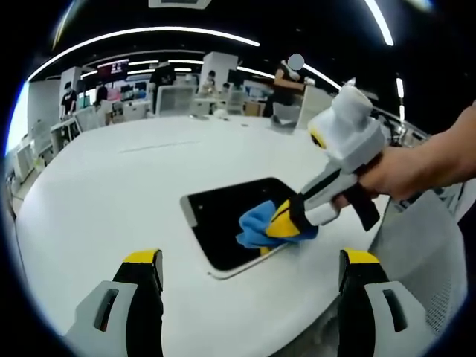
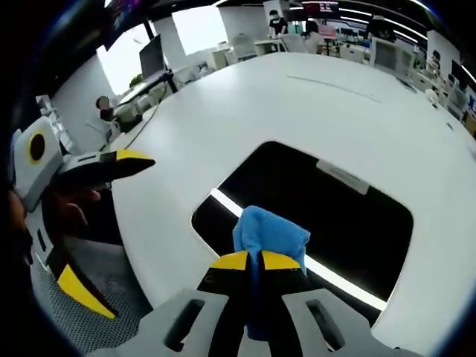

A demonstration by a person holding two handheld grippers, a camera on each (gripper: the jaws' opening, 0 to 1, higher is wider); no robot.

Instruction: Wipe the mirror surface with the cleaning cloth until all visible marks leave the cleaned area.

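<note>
White laminate makes up the big round table (image 1: pixel 111 193), which fills the middle of both views and gives the work a flat, steady base. On it lies the mirror (image 2: pixel 320 216), a dark rounded rectangle placed face up so it can be rubbed from above; it sits centre-right in the left gripper view and mid-frame in the right gripper view, reflecting a ceiling light as a bright strip.

The left gripper (image 1: pixel 249 271) rises from the bottom edge of its own view with jaws wide apart and nothing between them, held back just short of the mirror, I'd say to stay clear of the wiping.

The right gripper (image 2: pixel 254 262) has its jaws clamped on the blue cleaning cloth (image 2: pixel 269 232), the bunched cloth pressed onto the mirror's near edge, presumably so the fabric and not the jaws meets the glass.
</note>
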